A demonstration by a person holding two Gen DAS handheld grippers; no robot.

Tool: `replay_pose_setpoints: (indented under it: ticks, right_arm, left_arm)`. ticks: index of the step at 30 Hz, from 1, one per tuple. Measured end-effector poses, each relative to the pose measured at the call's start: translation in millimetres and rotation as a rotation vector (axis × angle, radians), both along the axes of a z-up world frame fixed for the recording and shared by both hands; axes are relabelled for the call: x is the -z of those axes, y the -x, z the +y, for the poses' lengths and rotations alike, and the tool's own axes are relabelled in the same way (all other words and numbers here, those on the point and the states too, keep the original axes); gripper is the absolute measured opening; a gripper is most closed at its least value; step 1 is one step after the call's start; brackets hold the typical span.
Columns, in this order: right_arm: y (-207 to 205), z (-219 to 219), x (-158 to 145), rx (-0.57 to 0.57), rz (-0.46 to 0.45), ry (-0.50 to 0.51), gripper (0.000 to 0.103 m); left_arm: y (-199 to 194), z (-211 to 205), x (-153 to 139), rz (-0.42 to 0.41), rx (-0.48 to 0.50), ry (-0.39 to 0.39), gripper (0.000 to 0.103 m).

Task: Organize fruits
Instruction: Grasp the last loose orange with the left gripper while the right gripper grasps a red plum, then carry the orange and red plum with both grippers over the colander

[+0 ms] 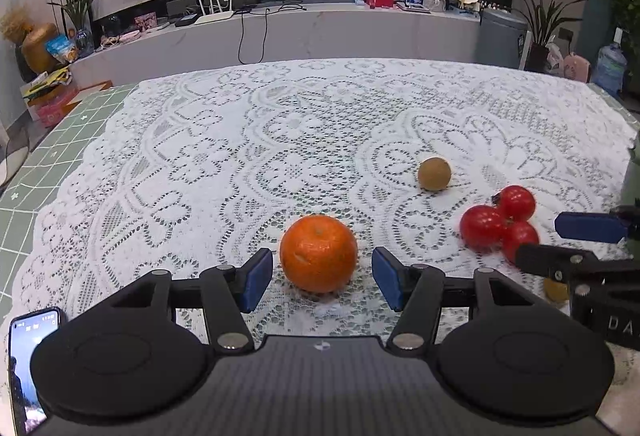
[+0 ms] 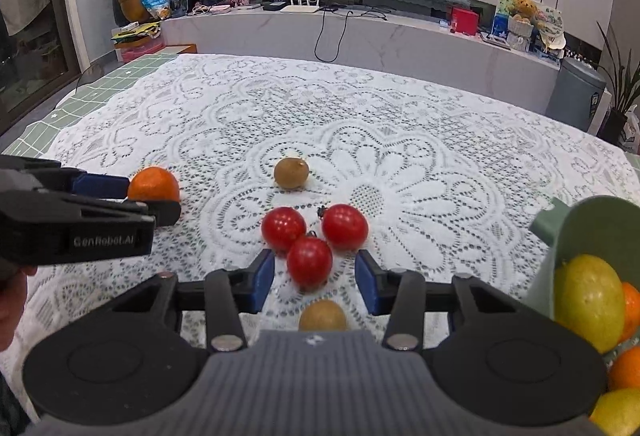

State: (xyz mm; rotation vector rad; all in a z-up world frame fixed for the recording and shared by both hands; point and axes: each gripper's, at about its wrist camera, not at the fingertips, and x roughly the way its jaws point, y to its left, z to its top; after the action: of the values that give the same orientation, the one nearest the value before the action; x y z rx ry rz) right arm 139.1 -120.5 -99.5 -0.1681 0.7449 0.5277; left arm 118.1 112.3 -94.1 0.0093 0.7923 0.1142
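Observation:
An orange (image 1: 318,254) lies on the lace tablecloth between the blue pads of my left gripper (image 1: 320,282), which stands open with a gap on each side of the fruit. Three red tomatoes (image 2: 310,236) cluster in front of my right gripper (image 2: 314,282). The nearest tomato (image 2: 309,262) sits between its open jaws, untouched. One brown kiwi (image 2: 291,173) rests farther out, and a second kiwi (image 2: 322,316) lies under the right gripper. From the right wrist view the left gripper (image 2: 154,197) flanks the orange (image 2: 154,185).
A green bowl (image 2: 576,220) at the right edge holds a yellow-green fruit (image 2: 588,300) and oranges. A phone (image 1: 28,356) lies at the near left. A person's hand (image 2: 12,300) holds the left gripper. The lace cloth (image 1: 240,139) stretches out beyond the fruit.

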Motion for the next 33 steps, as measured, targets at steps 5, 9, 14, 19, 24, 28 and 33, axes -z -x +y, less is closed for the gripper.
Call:
replay_pose_setpoints:
  ticks: [5,9,14,19,24,28,33]
  right_arm:
    - [-7,3,6,0.001,0.029,-0.007,0.033]
    - [-9,4,9,-0.001,0.037,-0.005,0.025]
    - [-9,3,10,0.000,0.036,-0.006,0.025]
    - [-8,2,8,-0.001,0.031,-0.003,0.024]
    - [-1,0,-2,-0.013,0.006,-0.006,0.024]
    - [7,-5,-13,-0.016,-0.011,-0.023,0.024]
    - [19,-16,-30,-0.018,-0.037,-0.048,0.024]
  left_arm:
    - [-4,1,4,0.002,-0.002,-0.010,0.068]
    - [-6,0,5,0.003,0.002,-0.025,0.061]
    - [-6,-1,5,0.005,0.016,-0.023,0.051]
    - [-7,-3,4,0.012,0.016,-0.031,0.050]
    - [-1,-6,-3,0.003,0.016,-0.033,0.049]
    - [6,-9,-15,-0.001,0.015,-0.025,0.049]
    - [17,-19,-33,-0.017,0.035,-0.010,0.049]
